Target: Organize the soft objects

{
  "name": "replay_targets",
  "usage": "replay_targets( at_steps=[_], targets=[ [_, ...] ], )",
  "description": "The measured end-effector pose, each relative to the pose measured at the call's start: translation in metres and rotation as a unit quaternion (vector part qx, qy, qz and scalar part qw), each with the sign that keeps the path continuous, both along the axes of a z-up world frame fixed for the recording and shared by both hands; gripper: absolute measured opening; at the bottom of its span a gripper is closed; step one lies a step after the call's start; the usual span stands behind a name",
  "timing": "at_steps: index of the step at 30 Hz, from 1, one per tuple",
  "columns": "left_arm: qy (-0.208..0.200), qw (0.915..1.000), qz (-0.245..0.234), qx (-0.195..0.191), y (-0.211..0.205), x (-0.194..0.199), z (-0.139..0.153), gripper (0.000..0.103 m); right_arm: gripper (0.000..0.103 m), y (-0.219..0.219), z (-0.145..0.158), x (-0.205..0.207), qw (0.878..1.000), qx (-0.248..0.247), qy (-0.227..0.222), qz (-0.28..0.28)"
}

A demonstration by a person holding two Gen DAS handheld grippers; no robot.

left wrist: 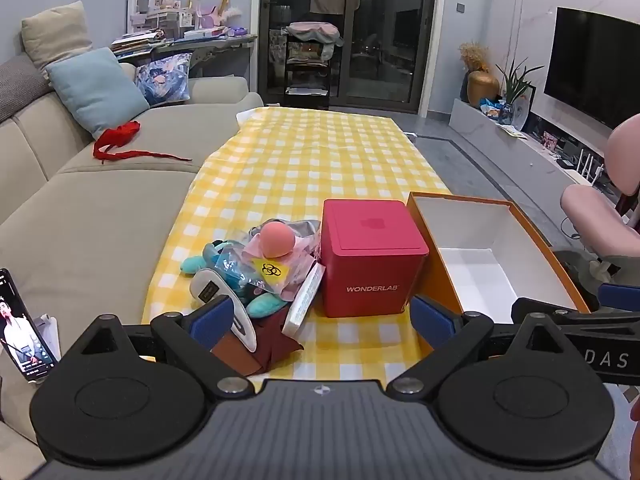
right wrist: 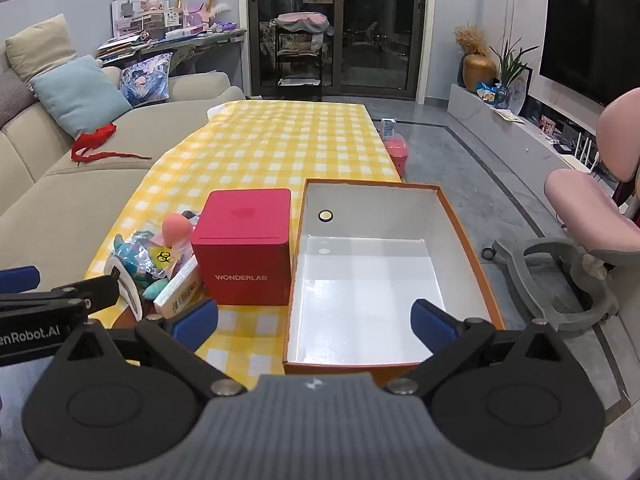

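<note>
A pile of soft objects (left wrist: 252,276) lies on the yellow checked tablecloth (left wrist: 312,160): a pink ball (left wrist: 277,239), a teal plush toy (left wrist: 262,304), a plastic bag with a yellow biohazard label and a white slipper. The pile also shows in the right wrist view (right wrist: 152,260). An open orange box with a white inside (right wrist: 372,280) stands to the right of a red WONDERLAB box (right wrist: 246,248). My left gripper (left wrist: 322,320) is open, just in front of the pile and the red box. My right gripper (right wrist: 316,320) is open, over the orange box's near edge.
A beige sofa (left wrist: 100,200) with cushions and a red cloth (left wrist: 120,140) runs along the left. A phone (left wrist: 24,328) stands at the near left. A pink chair (right wrist: 592,208) is at the right, with a TV unit behind it.
</note>
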State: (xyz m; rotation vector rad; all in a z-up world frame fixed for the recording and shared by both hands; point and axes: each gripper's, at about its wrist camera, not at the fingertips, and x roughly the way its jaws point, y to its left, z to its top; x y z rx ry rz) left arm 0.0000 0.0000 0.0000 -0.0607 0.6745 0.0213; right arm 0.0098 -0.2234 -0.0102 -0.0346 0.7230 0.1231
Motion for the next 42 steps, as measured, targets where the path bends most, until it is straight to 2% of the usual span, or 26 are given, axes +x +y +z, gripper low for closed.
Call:
replay_targets(
  at_steps=[14, 27, 42],
  targets=[
    [0.008, 1.0, 0.001, -0.004, 0.0, 0.0, 0.0, 0.103, 0.1, 0.001, 0.001, 0.0, 1.0, 0.0, 0.003, -0.002],
    [0.012, 0.9999, 0.002, -0.005, 0.004, 0.001, -0.017, 0.103, 0.1, 0.0, 0.002, 0.001, 1.0, -0.001, 0.001, -0.002],
    [0.015, 0.9999, 0.003, -0.007, 0.007, 0.004, -0.019, 0.103, 0.1, -0.001, 0.001, -0.001, 1.0, -0.008, 0.002, -0.003]
  ],
)
